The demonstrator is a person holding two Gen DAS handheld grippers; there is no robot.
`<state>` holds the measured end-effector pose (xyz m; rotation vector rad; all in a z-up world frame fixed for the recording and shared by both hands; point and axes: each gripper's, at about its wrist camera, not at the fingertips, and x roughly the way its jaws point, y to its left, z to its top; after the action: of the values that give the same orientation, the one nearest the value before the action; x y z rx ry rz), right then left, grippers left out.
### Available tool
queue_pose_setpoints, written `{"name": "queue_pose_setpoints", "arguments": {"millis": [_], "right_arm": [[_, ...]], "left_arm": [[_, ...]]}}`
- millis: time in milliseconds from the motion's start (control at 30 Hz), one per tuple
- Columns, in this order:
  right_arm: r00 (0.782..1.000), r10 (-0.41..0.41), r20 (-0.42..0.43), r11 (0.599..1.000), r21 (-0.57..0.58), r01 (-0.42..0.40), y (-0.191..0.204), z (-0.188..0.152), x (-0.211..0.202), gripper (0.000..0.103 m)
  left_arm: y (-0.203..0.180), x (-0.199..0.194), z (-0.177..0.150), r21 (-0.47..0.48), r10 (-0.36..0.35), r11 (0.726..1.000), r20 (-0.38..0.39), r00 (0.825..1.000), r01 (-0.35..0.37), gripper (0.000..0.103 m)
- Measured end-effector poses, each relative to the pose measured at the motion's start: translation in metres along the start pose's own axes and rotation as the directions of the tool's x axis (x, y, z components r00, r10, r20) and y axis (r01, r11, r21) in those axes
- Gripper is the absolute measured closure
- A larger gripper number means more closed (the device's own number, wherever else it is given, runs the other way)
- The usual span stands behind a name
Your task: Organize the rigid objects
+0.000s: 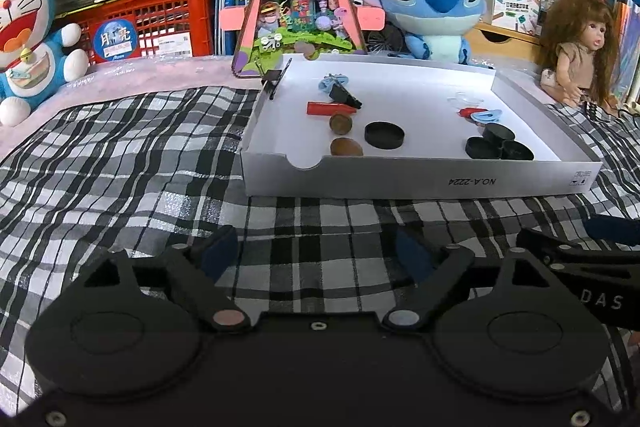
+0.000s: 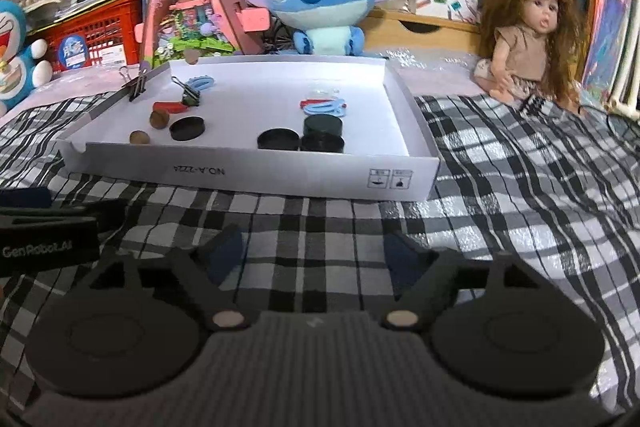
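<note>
My left gripper (image 1: 316,251) stands wide with nothing between its blue pads, hovering over the plaid cloth (image 1: 120,155) short of the white box lid (image 1: 420,183); my right gripper (image 2: 316,251) is equally wide and empty, just beside it on the same cloth. Reading the lid's contents from the left: a binder clip (image 2: 136,85) pinches the left wall, then a red block (image 1: 330,107) with a black clip (image 1: 345,95) against it, two brown discs (image 1: 341,123), one on edge and one lying flat, and a lone black cap (image 1: 384,135). Farther right sits a cluster of three black caps (image 1: 498,143), one perched on the others, with light-blue flat pieces (image 1: 486,115) behind. I judge all of these light, stiff and somewhat slick on the smooth cardboard; the caps should take a pinch across their rims, the red block across its narrow sides, while the flat discs look awkward to lift. Both grippers tilt downward toward the lid's near wall, well apart from any piece.
</note>
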<state>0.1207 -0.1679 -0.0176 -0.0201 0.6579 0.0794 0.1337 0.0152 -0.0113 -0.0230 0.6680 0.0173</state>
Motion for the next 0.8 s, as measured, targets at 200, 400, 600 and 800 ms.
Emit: {"name": "queue_pose_setpoints", "arguments": {"millis": [200,400,600,800], "right_arm": [[1.0,0.013,-0.026,1.0,-0.001,-0.013,-0.0005,0.0006,0.0048,0.0],[0.999,0.017,-0.03,1.0,0.003,-0.017,-0.0009,0.0007,0.005,0.0],[0.999,0.017,-0.03,1.0,0.003,-0.016,-0.001,0.0008,0.0051,0.0],[0.999,0.016,-0.03,1.0,0.003,-0.016,-0.0011,0.0008,0.0052,0.0]], "left_arm": [[-0.0004,0.0023,0.0002,0.0,0.012,1.0,-0.01,1.0,-0.012,0.011],[-0.0009,0.006,0.0007,0.001,0.034,0.999,-0.027,0.999,-0.034,0.001],[-0.0006,0.0067,0.0007,0.001,0.041,0.999,-0.031,0.999,-0.041,0.0],[-0.001,0.0069,0.0011,0.0,0.04,0.999,-0.031,0.999,-0.04,0.0]]}}
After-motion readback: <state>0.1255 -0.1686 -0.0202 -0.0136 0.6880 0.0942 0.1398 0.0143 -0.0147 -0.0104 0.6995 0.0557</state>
